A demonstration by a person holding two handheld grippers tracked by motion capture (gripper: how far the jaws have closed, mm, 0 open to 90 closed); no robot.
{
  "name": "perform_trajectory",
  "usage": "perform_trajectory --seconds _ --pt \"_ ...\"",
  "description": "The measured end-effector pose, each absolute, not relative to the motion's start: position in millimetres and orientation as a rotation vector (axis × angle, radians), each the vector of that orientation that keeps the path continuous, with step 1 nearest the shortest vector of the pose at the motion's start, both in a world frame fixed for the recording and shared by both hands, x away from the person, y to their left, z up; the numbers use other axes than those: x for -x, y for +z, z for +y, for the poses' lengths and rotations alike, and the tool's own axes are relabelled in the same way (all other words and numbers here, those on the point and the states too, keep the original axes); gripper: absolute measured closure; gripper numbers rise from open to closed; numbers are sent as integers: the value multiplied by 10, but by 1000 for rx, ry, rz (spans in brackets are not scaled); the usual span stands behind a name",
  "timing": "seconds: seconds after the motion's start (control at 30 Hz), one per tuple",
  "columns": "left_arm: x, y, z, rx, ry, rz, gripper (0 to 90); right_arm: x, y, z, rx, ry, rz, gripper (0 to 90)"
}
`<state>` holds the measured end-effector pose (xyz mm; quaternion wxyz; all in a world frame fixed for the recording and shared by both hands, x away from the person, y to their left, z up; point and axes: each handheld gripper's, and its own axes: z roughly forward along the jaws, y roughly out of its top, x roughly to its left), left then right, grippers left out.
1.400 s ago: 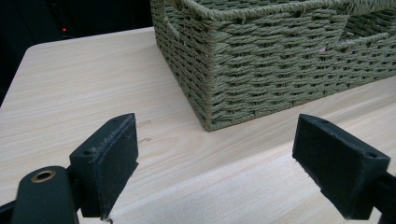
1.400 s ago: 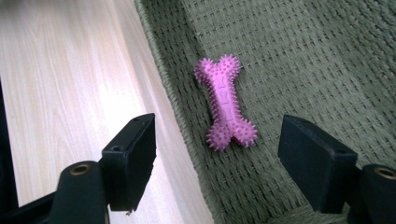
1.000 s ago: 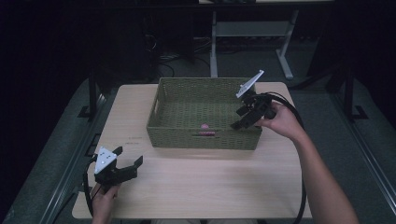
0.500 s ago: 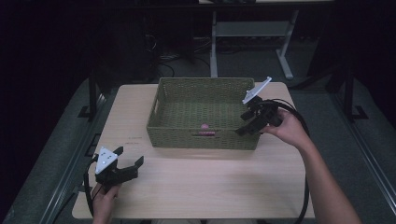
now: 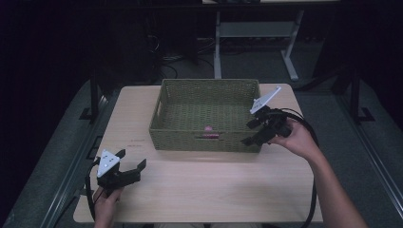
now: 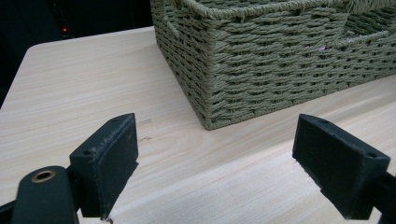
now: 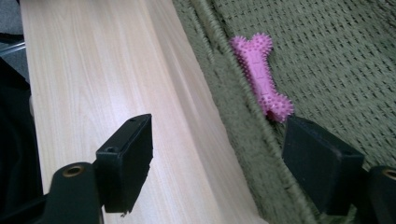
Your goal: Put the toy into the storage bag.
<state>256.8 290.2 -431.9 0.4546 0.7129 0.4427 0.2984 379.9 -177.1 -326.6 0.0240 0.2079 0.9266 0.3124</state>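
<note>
The left gripper's (image 5: 128, 164) black fingers (image 6: 109, 163) stand spread with nothing between them, low at the lower left of the high view, over the pale wooden worktop (image 5: 199, 190). In the left gripper view the near corner of the olive-green woven rectangular basket (image 6: 261, 70) sits upper right, beyond the fingers and apart from them.

At the right of the high view, the right gripper (image 5: 250, 133), held in a person's right hand (image 5: 294, 137), hangs at the basket's near right corner, its grey three-cornered plate tilted up. Its fingers (image 7: 126, 158) are also spread and have just been opening wider; nothing is between them. In the right gripper view one finger hangs over bare worktop at lower left, the other over the basket at lower right, with the basket's rim running between.

The small pink spiked rubber bone toy (image 7: 261, 77) lies on the basket's woven floor, close against the near wall, at the upper middle of that view, just beyond the right-hand finger and clear of it.
</note>
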Motion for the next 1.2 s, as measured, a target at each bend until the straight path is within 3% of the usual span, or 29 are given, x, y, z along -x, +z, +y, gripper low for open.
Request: perform_trajectory --seconds 1.2 --pt "-2561 -4322 2900 -1762 736 1093 138 -3396 -3701 -1859 -650 975 2869 237"
